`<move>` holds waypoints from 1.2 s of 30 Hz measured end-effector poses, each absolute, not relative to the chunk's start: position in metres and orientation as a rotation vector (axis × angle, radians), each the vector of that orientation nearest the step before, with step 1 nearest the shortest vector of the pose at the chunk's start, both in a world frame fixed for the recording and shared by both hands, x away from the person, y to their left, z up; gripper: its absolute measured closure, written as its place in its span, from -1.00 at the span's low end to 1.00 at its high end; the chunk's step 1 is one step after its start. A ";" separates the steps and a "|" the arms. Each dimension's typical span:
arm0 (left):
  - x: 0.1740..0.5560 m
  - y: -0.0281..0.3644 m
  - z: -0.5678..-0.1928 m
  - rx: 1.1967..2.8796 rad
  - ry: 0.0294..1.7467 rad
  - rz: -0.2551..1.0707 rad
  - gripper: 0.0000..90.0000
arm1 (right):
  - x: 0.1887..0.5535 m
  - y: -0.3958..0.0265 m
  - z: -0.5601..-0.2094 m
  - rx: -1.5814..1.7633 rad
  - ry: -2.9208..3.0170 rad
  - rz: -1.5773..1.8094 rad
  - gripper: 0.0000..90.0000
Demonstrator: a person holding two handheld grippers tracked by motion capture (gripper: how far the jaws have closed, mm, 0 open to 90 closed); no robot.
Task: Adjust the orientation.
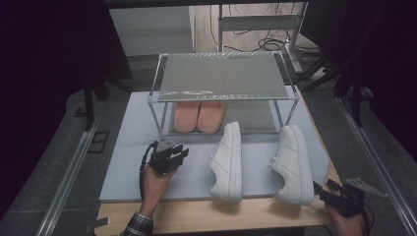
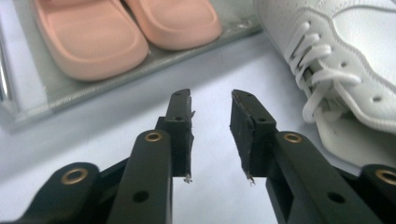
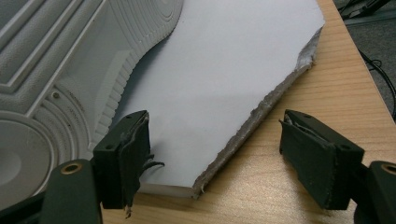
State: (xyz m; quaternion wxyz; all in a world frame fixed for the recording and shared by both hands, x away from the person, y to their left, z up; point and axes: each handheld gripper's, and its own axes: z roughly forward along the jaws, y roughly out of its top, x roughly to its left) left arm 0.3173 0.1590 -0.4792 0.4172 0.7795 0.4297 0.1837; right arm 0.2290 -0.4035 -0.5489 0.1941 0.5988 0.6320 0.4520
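White sneakers lay on their sides on a pale grey mat [image 1: 128, 162] over the wooden worktop [image 1: 206, 216]. R tool [image 1: 330, 192] sat nearest, at approx 4 o'clock by the worktop's near edge, jaws spread wide w/ nothing between them, just beside the heel of the right sneaker [image 1: 292, 163]; its sole faced that tool. L tool [image 1: 181, 155] hung at approx 8 o'clock over the mat, jaws parted and pinching nothing, aimed toward the left sneaker [image 1: 227, 161], close but apart from it. Left sneaker lay near centre, toe pointing to 12 o'clock, laces toward the L tool. Farther off, at 12 o'clock, a metal-framed shoe rack [image 1: 223, 76] stood on the mat, w/ a pair of pink slippers [image 1: 198, 116] on its lower shelf, toes toward the person.
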 end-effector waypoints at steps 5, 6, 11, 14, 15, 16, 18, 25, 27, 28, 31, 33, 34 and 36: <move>0.309 0.166 -0.481 1.964 1.088 0.471 0.35 | 0.229 -0.403 -0.549 1.679 1.771 1.267 -0.45; 0.307 0.168 -0.482 1.965 1.091 0.471 0.32 | 0.229 -0.403 -0.549 1.679 1.772 1.267 -0.45; 0.299 0.175 -0.483 1.964 1.099 0.468 0.17 | 0.229 -0.403 -0.549 1.680 1.770 1.267 -0.45; 0.295 0.178 -0.483 1.971 1.101 0.481 0.08 | 0.229 -0.403 -0.549 1.679 1.771 1.266 -0.45; 0.293 0.179 -0.484 1.969 1.102 0.482 0.05 | 0.229 -0.403 -0.549 1.679 1.771 1.266 -0.45; 0.291 0.181 -0.484 1.967 1.103 0.481 0.03 | 0.229 -0.403 -0.549 1.679 1.771 1.265 -0.45; 0.288 0.184 -0.486 1.964 1.103 0.488 -0.05 | 0.229 -0.403 -0.549 1.679 1.771 1.265 -0.45; 0.275 0.192 -0.494 1.973 1.131 0.546 -0.36 | 0.229 -0.403 -0.549 1.681 1.770 1.265 -0.45; 0.271 0.194 -0.496 1.963 1.151 0.550 -0.47 | 0.229 -0.403 -0.549 1.681 1.770 1.265 -0.45; 0.270 0.195 -0.497 1.957 1.159 0.550 -0.52 | 0.229 -0.403 -0.549 1.684 1.769 1.265 -0.45; 0.264 0.199 -0.501 1.939 1.190 0.566 -0.66 | 0.229 -0.403 -0.549 1.682 1.769 1.265 -0.45; 0.261 0.200 -0.503 1.939 1.203 0.557 -0.70 | 0.229 -0.403 -0.549 1.682 1.769 1.265 -0.45; 0.260 0.201 -0.505 1.940 1.208 0.556 -0.70 | 0.229 -0.403 -0.549 1.684 1.769 1.264 -0.45; 0.256 0.202 -0.509 1.943 1.215 0.550 -0.70 | 0.229 -0.403 -0.549 1.685 1.769 1.264 -0.45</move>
